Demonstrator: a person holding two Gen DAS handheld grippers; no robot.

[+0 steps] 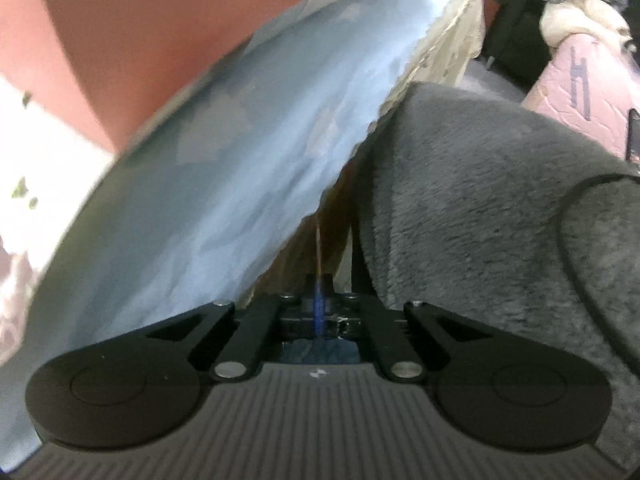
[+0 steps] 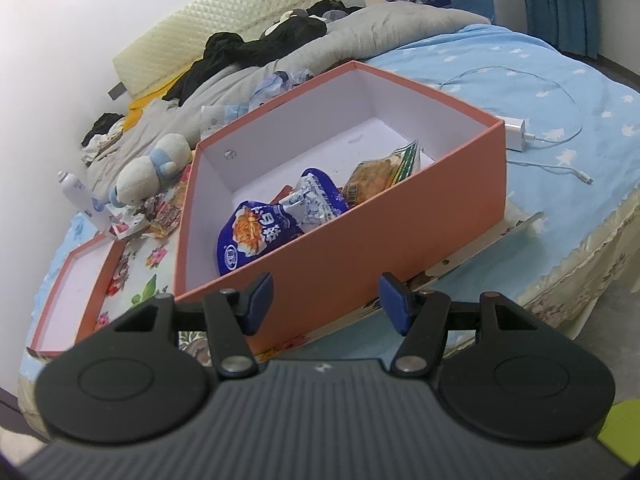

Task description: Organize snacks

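right wrist view: orange box (image 2: 360,248) lies straight ahead of the right claw (image 2: 326,302), on the bed (image 2: 540,80), one corner toward it.
snacks: blue packet (image 2: 256,236) and orange-brown packet (image 2: 380,174) sit inside, beyond the near wall.
right claw: pads apart, empty.
left claw (image 1: 319,312): fully closed; held thing, cannot tell; blue sheet (image 1: 224,184) close on its left.
nearer hand: right.
writing: packet print illegible.
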